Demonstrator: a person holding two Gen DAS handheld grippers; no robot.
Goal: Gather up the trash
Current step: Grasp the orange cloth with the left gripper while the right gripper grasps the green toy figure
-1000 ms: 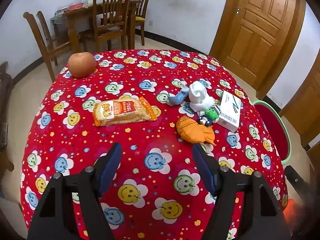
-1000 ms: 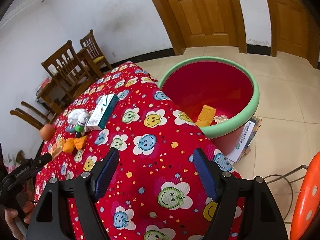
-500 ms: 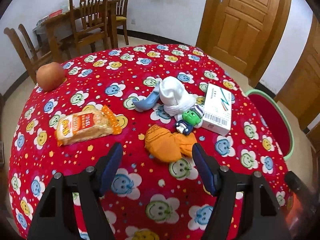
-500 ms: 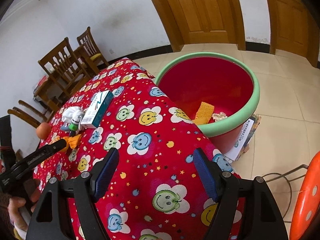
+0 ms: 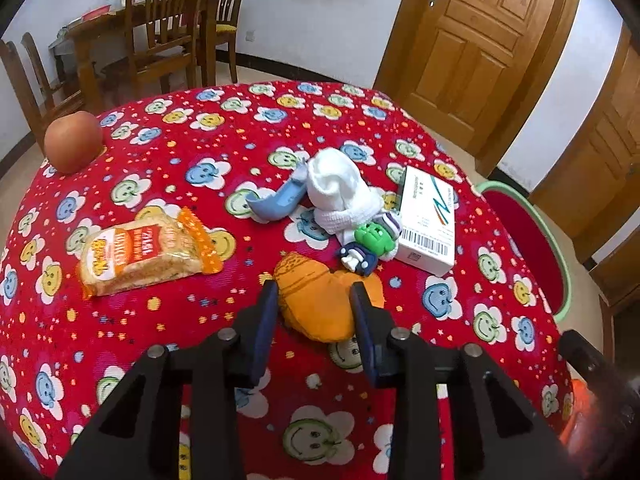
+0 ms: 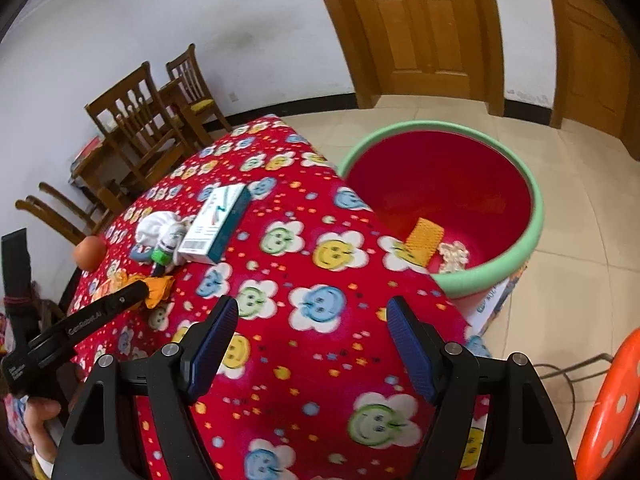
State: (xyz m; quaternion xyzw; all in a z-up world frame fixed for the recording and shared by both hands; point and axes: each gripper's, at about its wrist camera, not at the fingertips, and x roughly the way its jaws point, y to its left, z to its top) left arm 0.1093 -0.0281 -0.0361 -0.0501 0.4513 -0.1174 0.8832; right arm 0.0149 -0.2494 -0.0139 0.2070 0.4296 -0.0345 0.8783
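Left wrist: left gripper point(image 5: 314, 307) low over the counter point(image 5: 192, 320), jaws closing around the orange peel point(image 5: 320, 300). The peel sits between the pads; whether they press yet I can't tell, they look just beside its flanks. Peel lies near the front middle of the cloth, touching a small green toy point(image 5: 370, 242), with a white sock point(image 5: 340, 192) and a box point(image 5: 428, 220) behind. Snack pack point(image 5: 144, 254) lies to the left, well apart; an apple point(image 5: 73, 142) sits at the far left edge.

Judgement: the peel looks light, soft and curled, likely to flex or crumple under squeeze, a bit waxy. Best taken across its humped middle, where the jaws now stand, not at a thin edge that could tear or slip.

Right wrist: right gripper point(image 6: 312, 344) wide apart, nothing between the jaws, hovering above the counter's near corner. Bin point(image 6: 536, 216) stands on the floor just beside the counter, some scraps already inside. The left gripper shows at left, its tip on the peel point(image 6: 158, 286). Snack pack mostly hidden here.
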